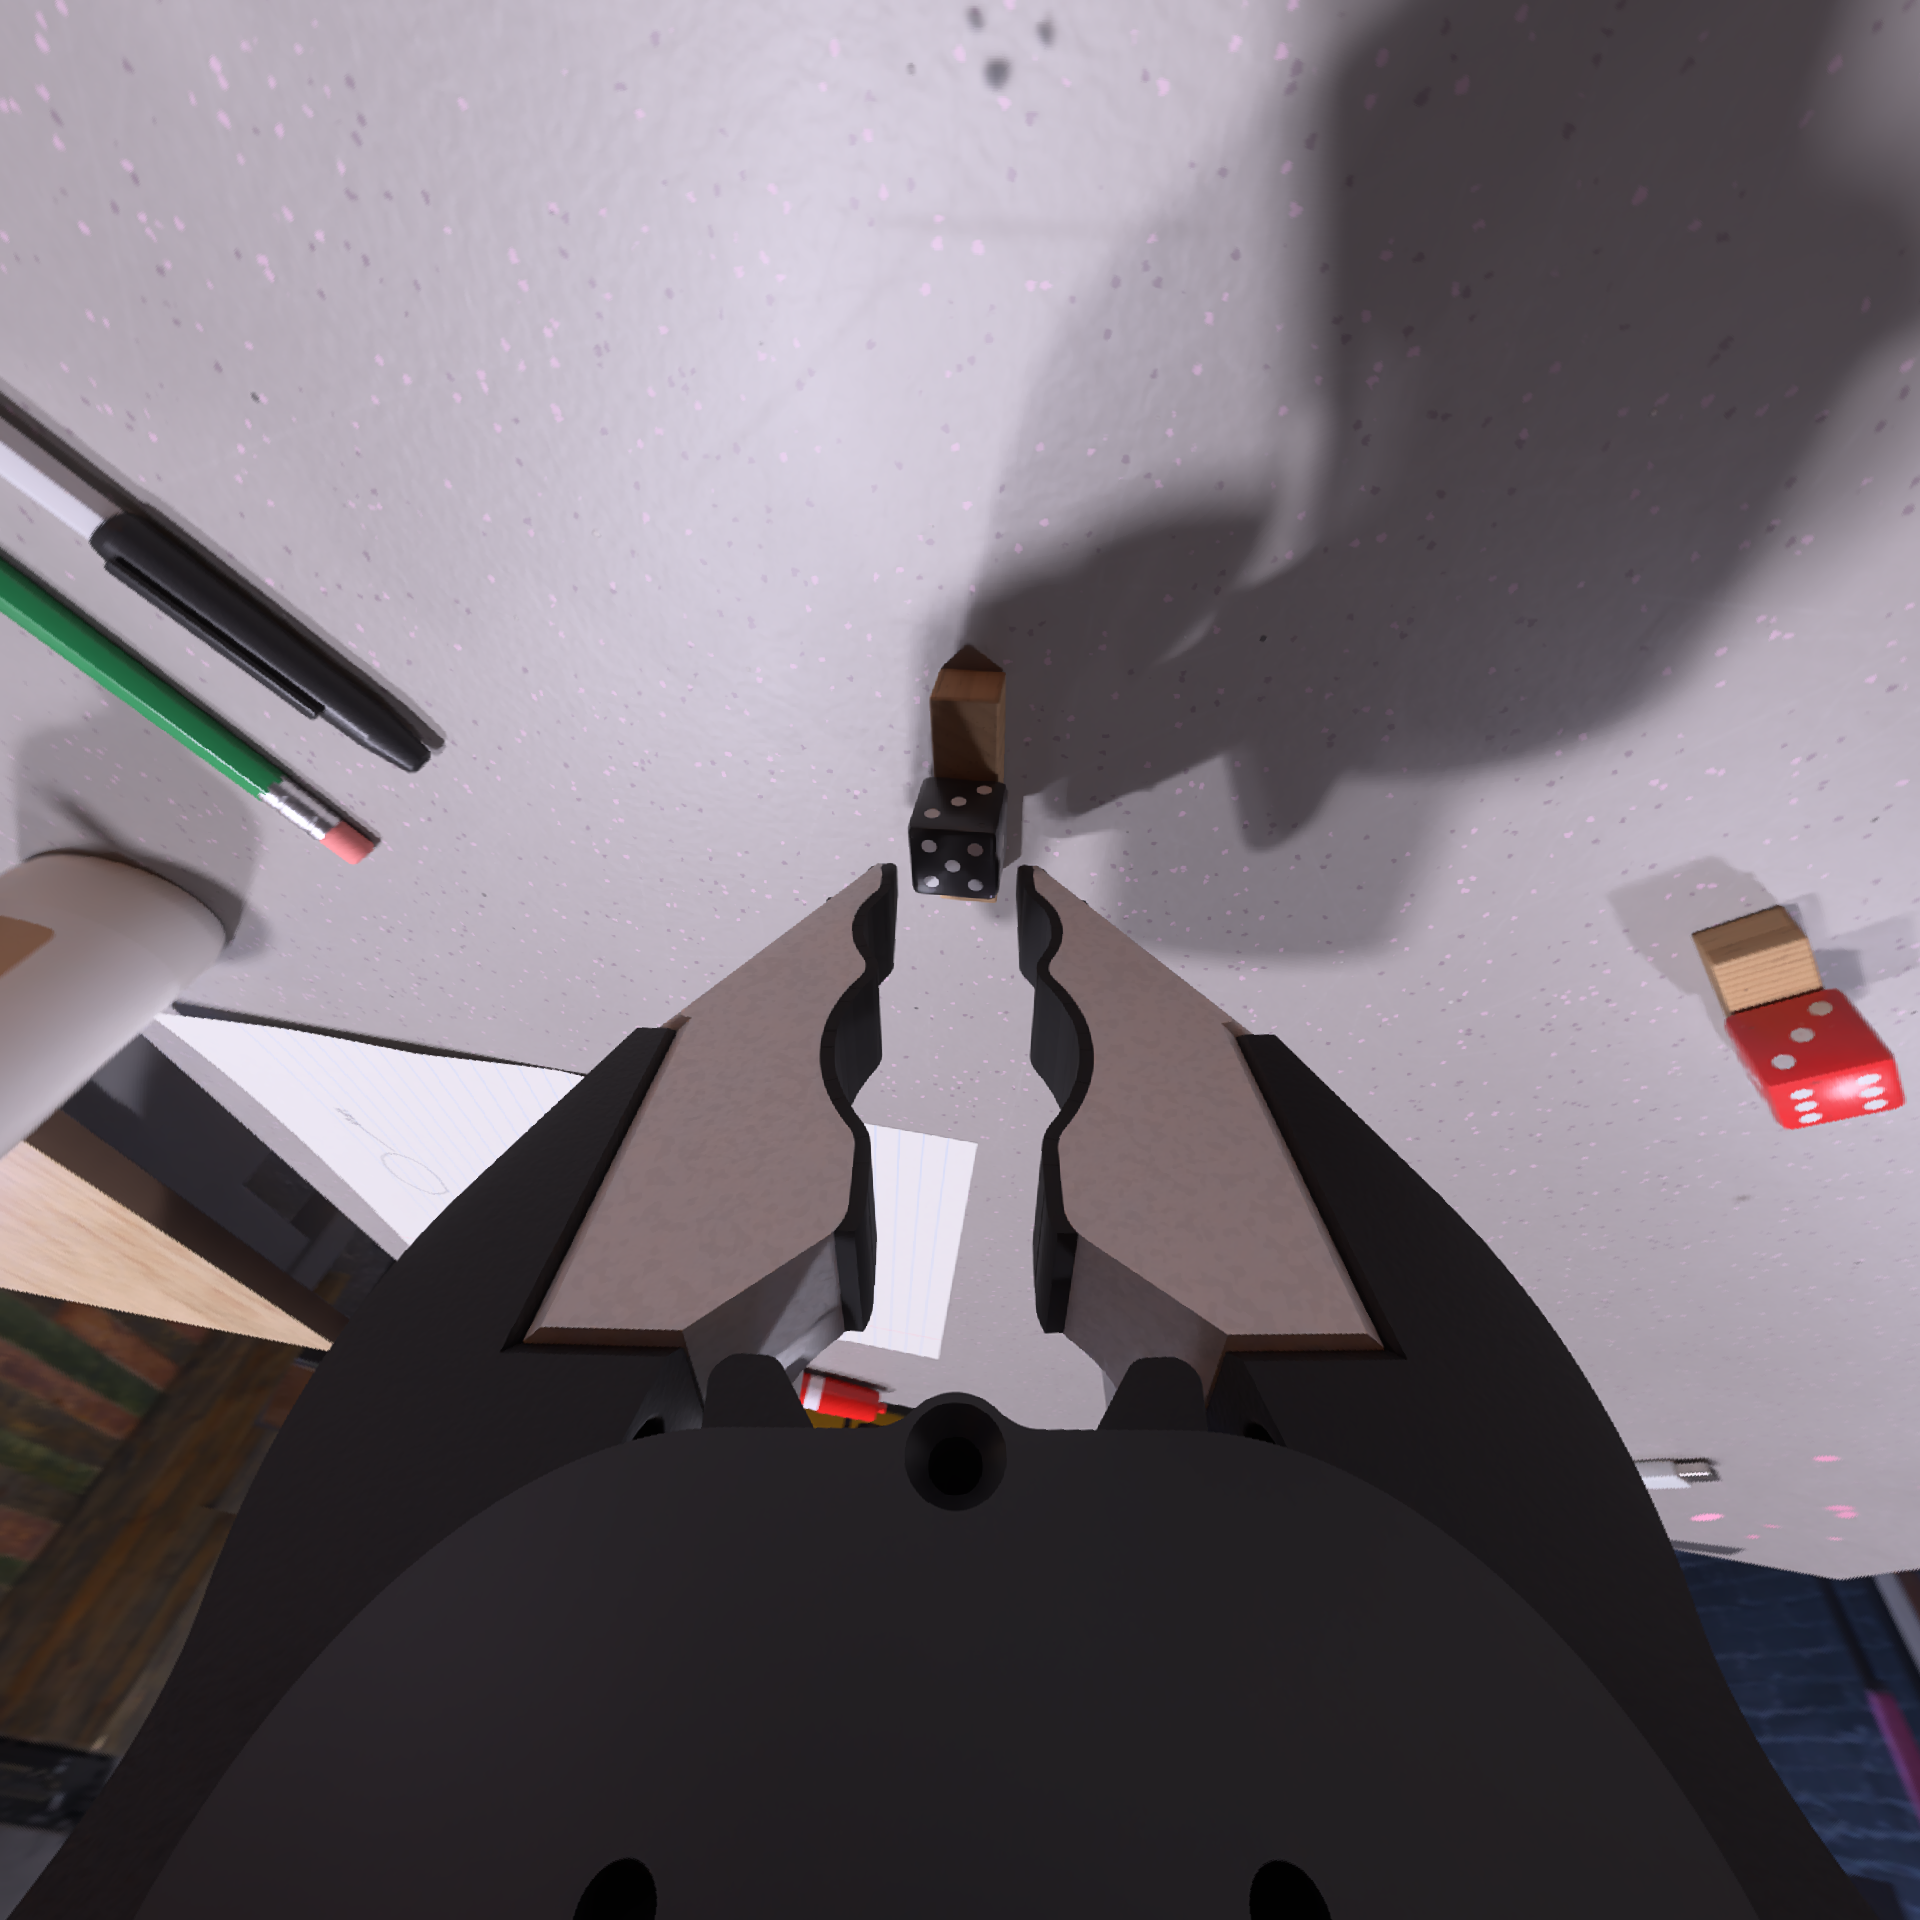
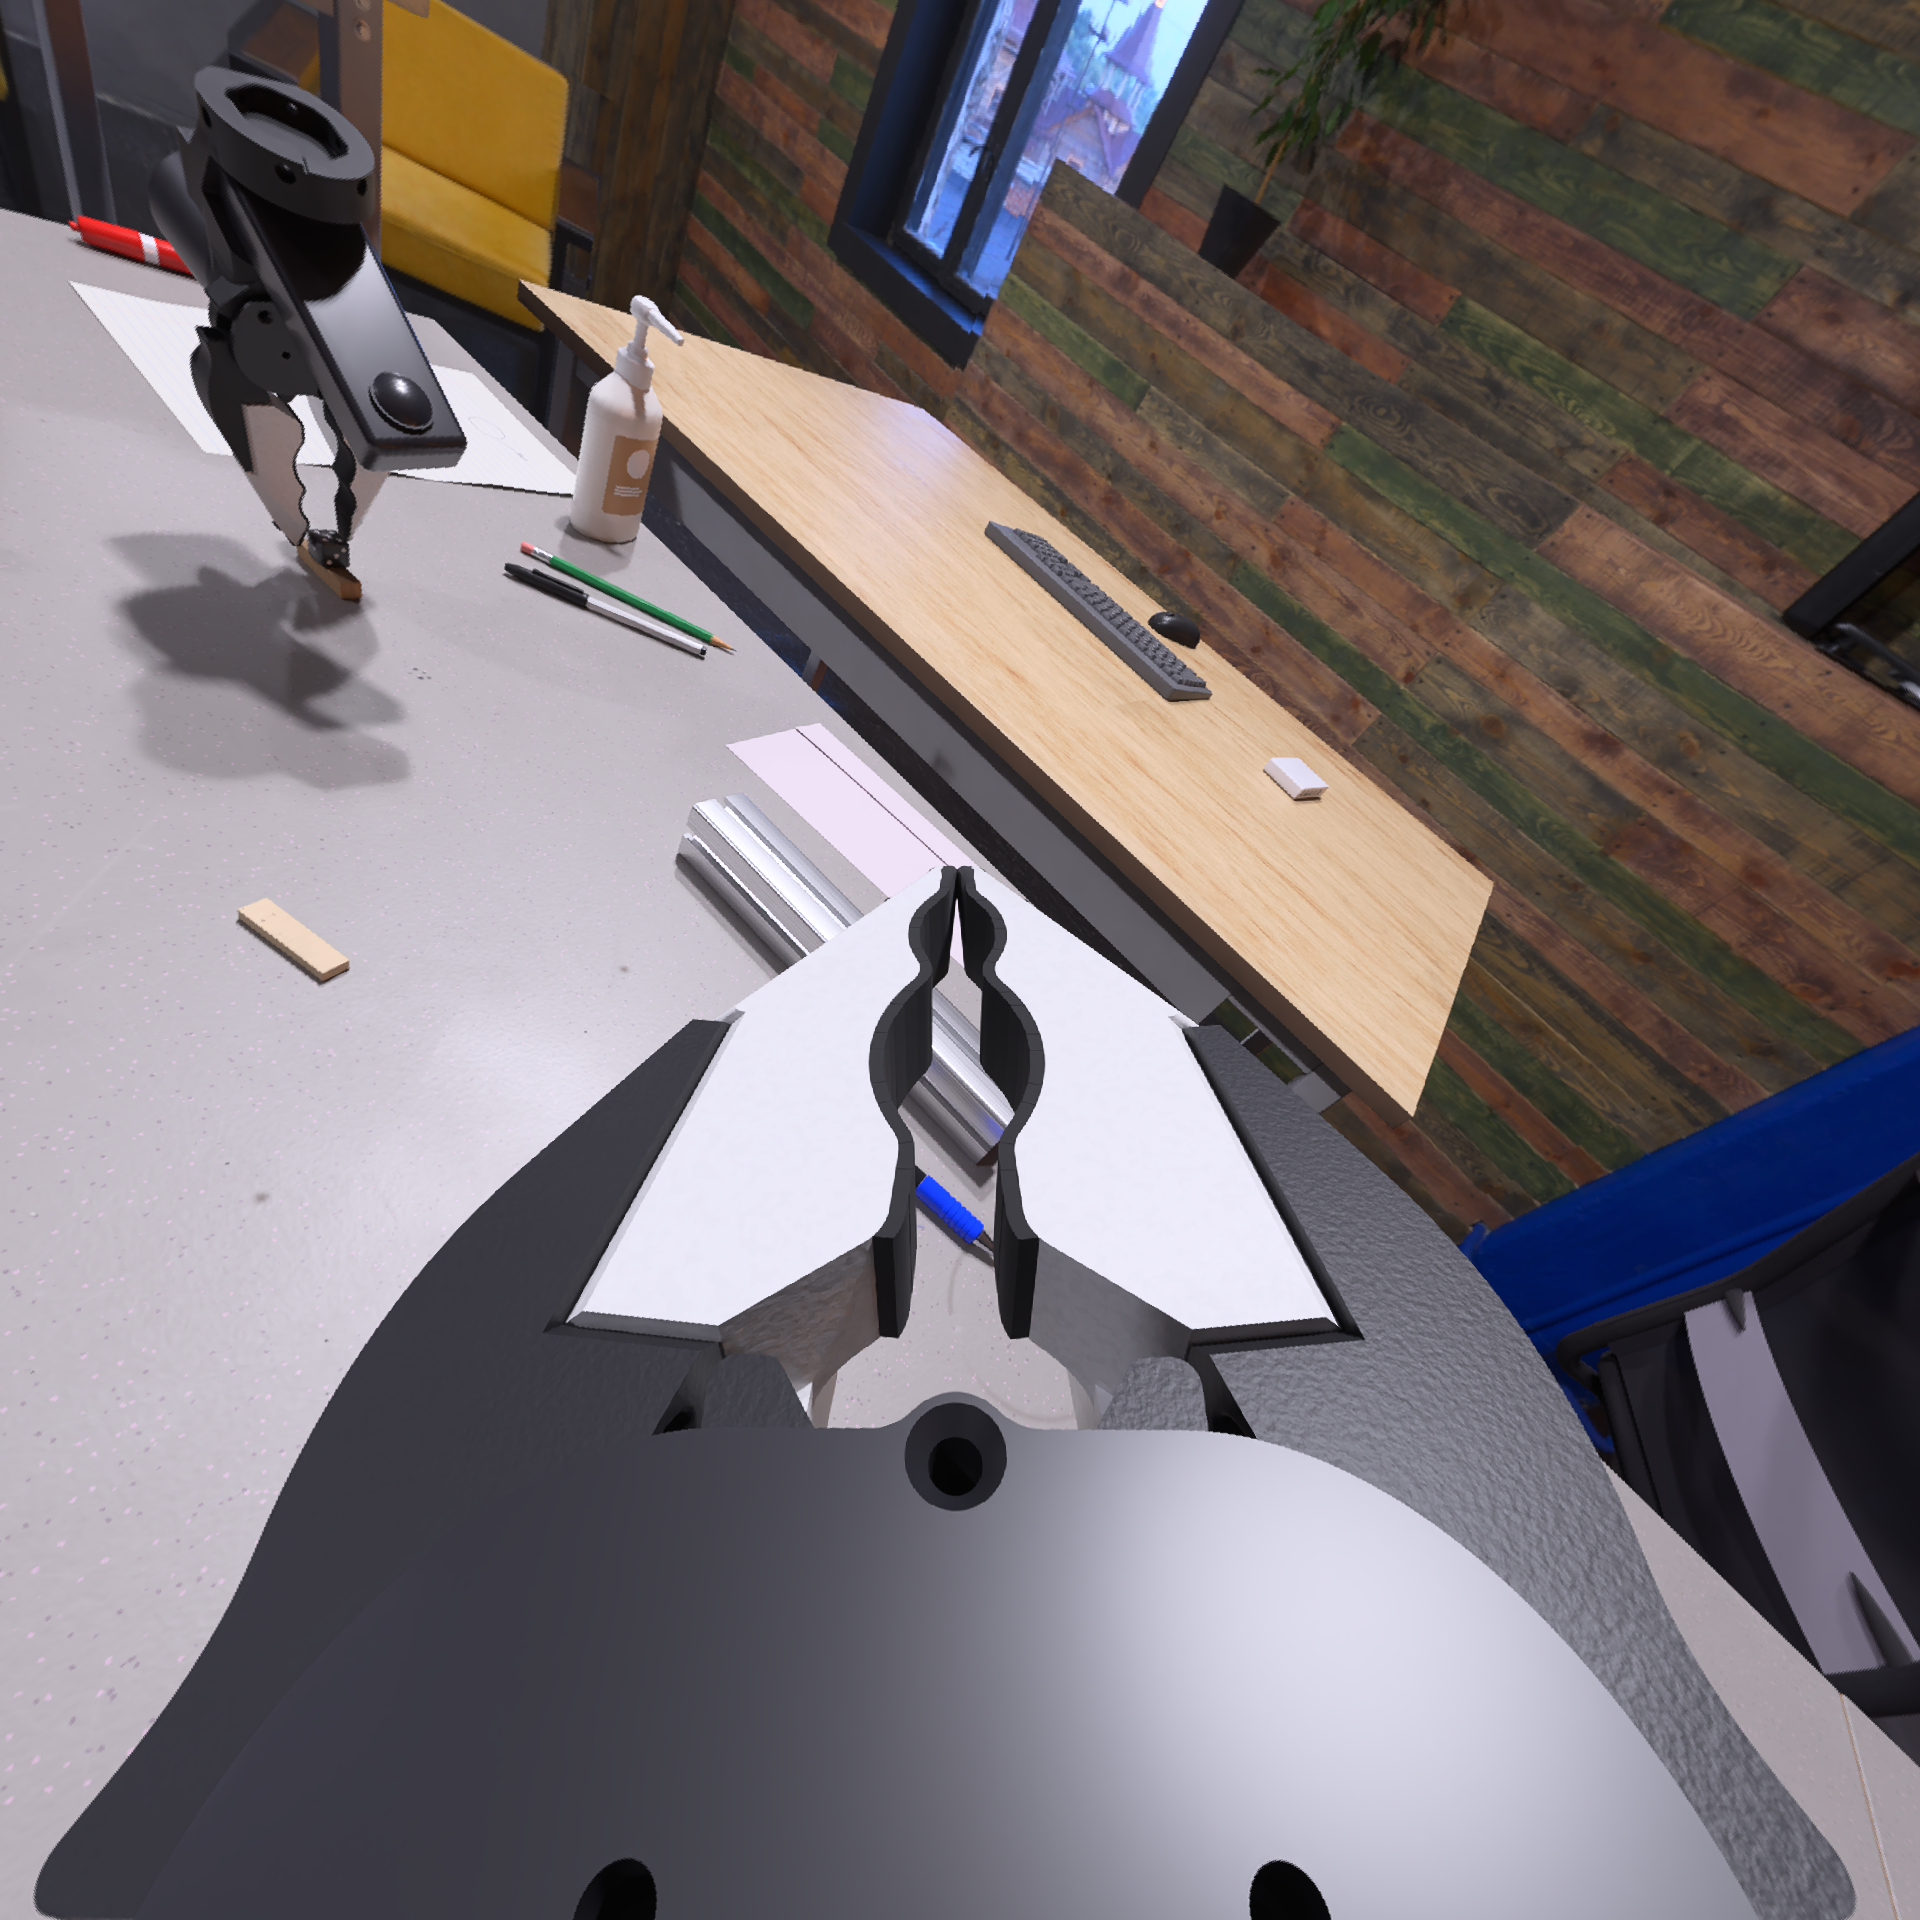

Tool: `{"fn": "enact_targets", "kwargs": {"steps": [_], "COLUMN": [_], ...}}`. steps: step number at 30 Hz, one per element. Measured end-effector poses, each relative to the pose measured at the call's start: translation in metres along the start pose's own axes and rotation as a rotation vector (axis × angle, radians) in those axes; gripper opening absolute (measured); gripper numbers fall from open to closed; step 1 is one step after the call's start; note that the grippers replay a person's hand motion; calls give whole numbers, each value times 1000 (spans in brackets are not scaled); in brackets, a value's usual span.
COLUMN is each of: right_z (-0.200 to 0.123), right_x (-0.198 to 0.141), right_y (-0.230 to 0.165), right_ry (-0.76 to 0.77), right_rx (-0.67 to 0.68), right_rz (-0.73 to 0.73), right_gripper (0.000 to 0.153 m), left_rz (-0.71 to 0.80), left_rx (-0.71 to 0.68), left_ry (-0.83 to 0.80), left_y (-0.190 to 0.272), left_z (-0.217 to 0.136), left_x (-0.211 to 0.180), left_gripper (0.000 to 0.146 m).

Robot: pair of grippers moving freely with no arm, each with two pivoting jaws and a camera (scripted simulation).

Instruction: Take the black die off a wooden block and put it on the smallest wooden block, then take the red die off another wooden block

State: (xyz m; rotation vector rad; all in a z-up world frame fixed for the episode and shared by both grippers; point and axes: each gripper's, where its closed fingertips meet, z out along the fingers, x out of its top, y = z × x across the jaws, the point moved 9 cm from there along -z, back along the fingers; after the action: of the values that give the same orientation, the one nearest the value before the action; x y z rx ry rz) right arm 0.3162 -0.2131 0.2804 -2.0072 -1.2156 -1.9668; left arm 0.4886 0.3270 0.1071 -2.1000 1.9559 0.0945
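The black die sits on top of a brown wooden block on the grey speckled table. My left gripper is open, its tips just short of the die and to either side of it, with a gap on both sides. The red die sits on a paler wooden block to the right. In the right wrist view the left gripper hangs over the die and block. A thin flat wooden block lies alone. My right gripper is shut and empty.
A black pen, a green pencil and a pump bottle lie left of the black die. Paper sheets and a red marker are behind. Silver tubes and a blue pen lie near the right gripper at the table's edge.
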Motion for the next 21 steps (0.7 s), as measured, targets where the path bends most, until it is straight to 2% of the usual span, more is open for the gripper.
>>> {"fn": "enact_targets", "kwargs": {"steps": [5,10,16,19,21], "right_z": [-6,-11,-20,-25,-27], "right_x": [-1,0,3,5,6], "right_y": [3,5,7,7,7], "right_ry": [15,39,67,83,85], "right_rx": [-8,-10,-19,-21,-18], "right_rz": [9,19,21,25,29], "right_gripper": [0,0,0,0,0], "left_rz": [-83,-145,-210,-244,-244], "left_rx": [28,101,233,268,218], "left_ry": [15,61,207,357,458], "left_y": [-3,-3,10,35,59], "left_z": [-7,-40,-121,-172,-195], "left_x": [-3,-6,-5,14,38], "left_gripper": [16,16,16,16,16]}}
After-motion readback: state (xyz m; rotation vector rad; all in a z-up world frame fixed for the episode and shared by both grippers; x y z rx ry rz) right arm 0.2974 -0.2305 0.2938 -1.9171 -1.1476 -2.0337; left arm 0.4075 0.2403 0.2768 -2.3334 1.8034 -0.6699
